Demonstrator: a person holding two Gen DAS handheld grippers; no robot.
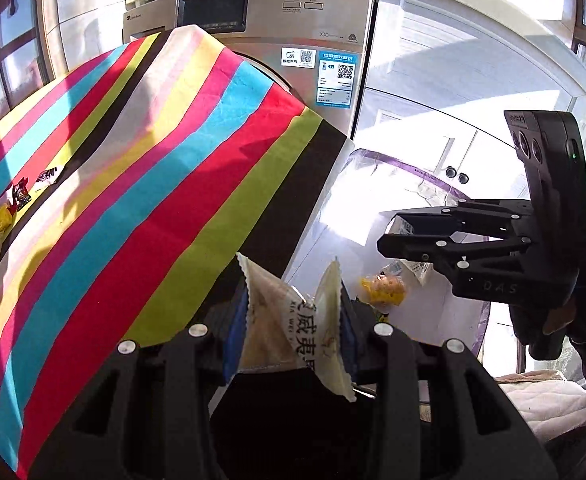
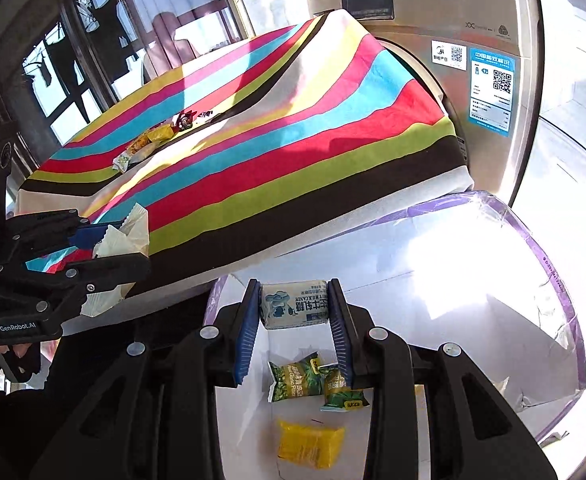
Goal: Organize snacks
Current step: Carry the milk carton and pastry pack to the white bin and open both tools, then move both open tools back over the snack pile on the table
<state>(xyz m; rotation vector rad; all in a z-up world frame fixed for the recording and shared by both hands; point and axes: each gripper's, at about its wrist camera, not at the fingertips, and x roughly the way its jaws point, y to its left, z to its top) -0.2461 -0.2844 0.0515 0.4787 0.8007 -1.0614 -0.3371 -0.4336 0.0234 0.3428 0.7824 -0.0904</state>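
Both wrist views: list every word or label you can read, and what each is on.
"GenRobot.AI": left gripper body.
"DAS": right gripper body.
"MILK CANDY", partly cut off: white packet in the right fingers.
"XIA WEI", partly hidden: cream packet in the left fingers.
Washing machine stickers, button labels and green packets: too small or blurred.

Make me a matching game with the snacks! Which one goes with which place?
Things:
1. cream packet
2. milk candy
3. yellow packet
4. red wrapper

Places:
A. lying on the striped cloth
B. lying in the white bin
C. pinched in the left gripper
D. pinched in the right gripper

Pairs: 1-C, 2-D, 3-B, 4-A
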